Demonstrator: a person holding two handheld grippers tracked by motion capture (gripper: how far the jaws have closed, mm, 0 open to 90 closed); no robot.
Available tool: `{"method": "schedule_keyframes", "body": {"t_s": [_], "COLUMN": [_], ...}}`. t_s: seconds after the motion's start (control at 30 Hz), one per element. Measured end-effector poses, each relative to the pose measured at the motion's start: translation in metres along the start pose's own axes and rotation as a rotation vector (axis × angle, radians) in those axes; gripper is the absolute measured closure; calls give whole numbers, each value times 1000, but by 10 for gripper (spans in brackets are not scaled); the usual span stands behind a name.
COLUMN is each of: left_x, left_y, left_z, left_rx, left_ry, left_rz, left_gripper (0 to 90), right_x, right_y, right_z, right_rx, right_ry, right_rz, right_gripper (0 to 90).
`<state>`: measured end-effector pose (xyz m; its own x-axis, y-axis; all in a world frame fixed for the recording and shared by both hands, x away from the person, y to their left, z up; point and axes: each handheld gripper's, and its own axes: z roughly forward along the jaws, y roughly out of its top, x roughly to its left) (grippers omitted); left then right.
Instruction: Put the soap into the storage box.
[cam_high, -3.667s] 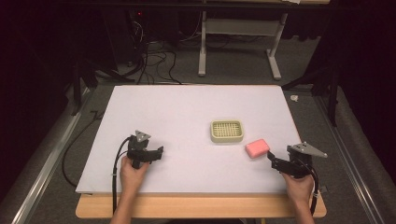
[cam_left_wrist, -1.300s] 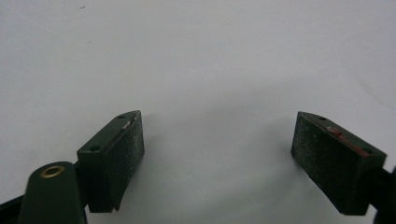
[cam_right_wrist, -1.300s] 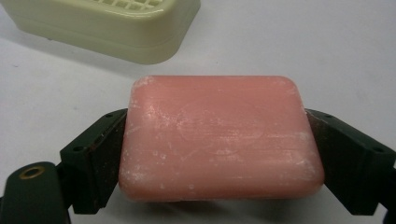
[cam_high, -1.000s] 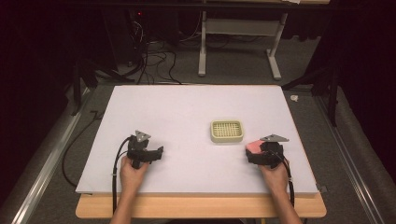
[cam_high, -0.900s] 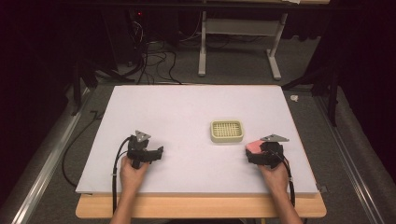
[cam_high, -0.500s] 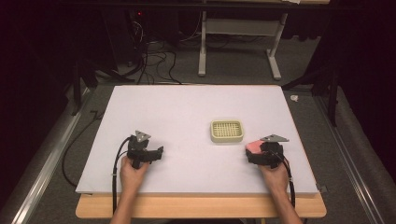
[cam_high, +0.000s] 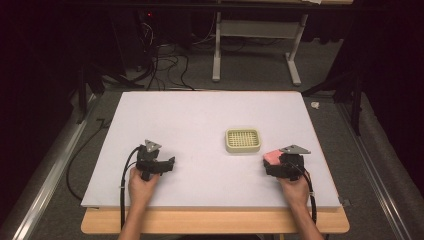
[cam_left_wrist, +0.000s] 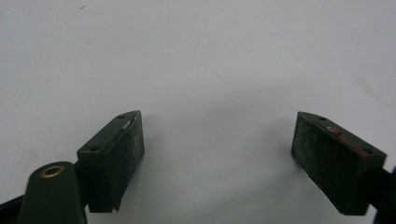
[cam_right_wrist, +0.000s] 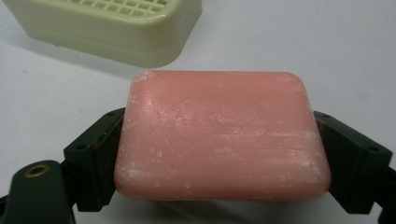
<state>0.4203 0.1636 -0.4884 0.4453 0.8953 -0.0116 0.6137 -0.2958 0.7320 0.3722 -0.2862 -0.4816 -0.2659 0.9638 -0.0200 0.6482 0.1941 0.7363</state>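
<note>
Clamping a pink, rounded-rectangular bar of soap (cam_right_wrist: 222, 135) between both black jaws, one pressed against each short side, right gripper (cam_high: 274, 165) near the right edge of the white table top (cam_high: 200, 120), toward the front. Soap bar seen in the high view (cam_high: 272, 156) as a pink patch at the gripper's tip, just in front and to the right of a cream, rectangular plastic soap dish (cam_high: 243, 140) with a grid-patterned top. Dish standing right of the table's centre, its grid bare, with nothing lying in it; soap and dish near each other but apart. Same dish in the right gripper view (cam_right_wrist: 112, 28) beyond the far edge of the soap, with a strip of white surface between them. Surface of the soap dull and streaked with pale scuff marks. Whether the bar rests on the table or is lifted just clear of it: cannot be told.

Resting near the front-left part of the table, left gripper (cam_high: 169, 165) held in the person's left hand (cam_high: 142, 182), jaws spread wide with nothing but bare white table between the pads (cam_left_wrist: 128, 154). Black cable (cam_high: 124, 180) trailing from it over the front edge. Right hand (cam_high: 295, 187) gripping the other tool from behind, grey three-cornered plate (cam_high: 295, 149) on top.
</note>
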Motion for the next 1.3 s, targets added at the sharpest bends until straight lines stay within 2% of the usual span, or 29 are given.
{"method": "schedule_keyframes", "body": {"t_s": [0.27, 0.43, 1.3], "left_x": [0, 0, 0], "left_y": [0, 0, 0], "left_z": [0, 0, 0], "left_rx": [0, 1, 1], "left_ry": [0, 0, -1], "left_rz": [0, 1, -1], "left_gripper": [176, 176, 175], "right_x": [-6, -7, 13], "right_y": [0, 1, 31], "right_z": [-7, -10, -25], "right_rx": [-40, -46, -98], "right_ry": [47, 67, 175], "right_rz": [48, 62, 25], "right_gripper": [137, 137, 136]}}
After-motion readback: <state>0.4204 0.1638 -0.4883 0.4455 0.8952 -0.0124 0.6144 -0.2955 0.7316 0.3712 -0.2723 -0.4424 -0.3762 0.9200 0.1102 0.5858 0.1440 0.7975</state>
